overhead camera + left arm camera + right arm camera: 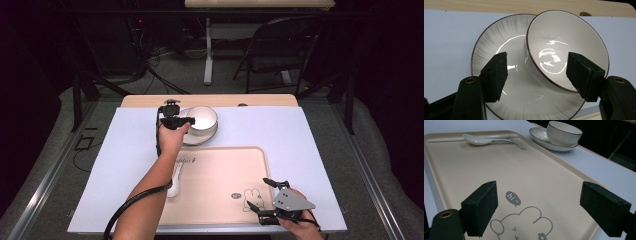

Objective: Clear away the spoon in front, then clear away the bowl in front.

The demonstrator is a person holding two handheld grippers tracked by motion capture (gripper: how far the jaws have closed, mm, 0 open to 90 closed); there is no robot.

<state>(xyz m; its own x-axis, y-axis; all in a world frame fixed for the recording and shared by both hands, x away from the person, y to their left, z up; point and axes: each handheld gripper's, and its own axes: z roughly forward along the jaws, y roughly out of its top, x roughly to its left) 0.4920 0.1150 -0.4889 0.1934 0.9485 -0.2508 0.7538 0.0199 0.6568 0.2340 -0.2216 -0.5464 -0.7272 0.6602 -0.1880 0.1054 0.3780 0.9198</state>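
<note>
- The left tool (176, 121) hovers near the desk's far edge, jaws spread wide and gripping nothing, one on each side of the bowl's near rim.
- The bowl (564, 47), glossy white ceramic, round with a thin dark rim, sits tilted on a ribbed white plate (499, 45).
- A glossy white spoon (482, 140) lies on the tray's left side.
- The tray (220, 175), smooth beige with rounded corners, lies along the near edge.
- The right tool (265, 200) rests released over the tray's near right corner, well apart from the bowl.

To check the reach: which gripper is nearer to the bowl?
Left. The left gripper hangs at the bowl, jaws open around its near rim. The right gripper is far away, over the tray's near corner.
</note>
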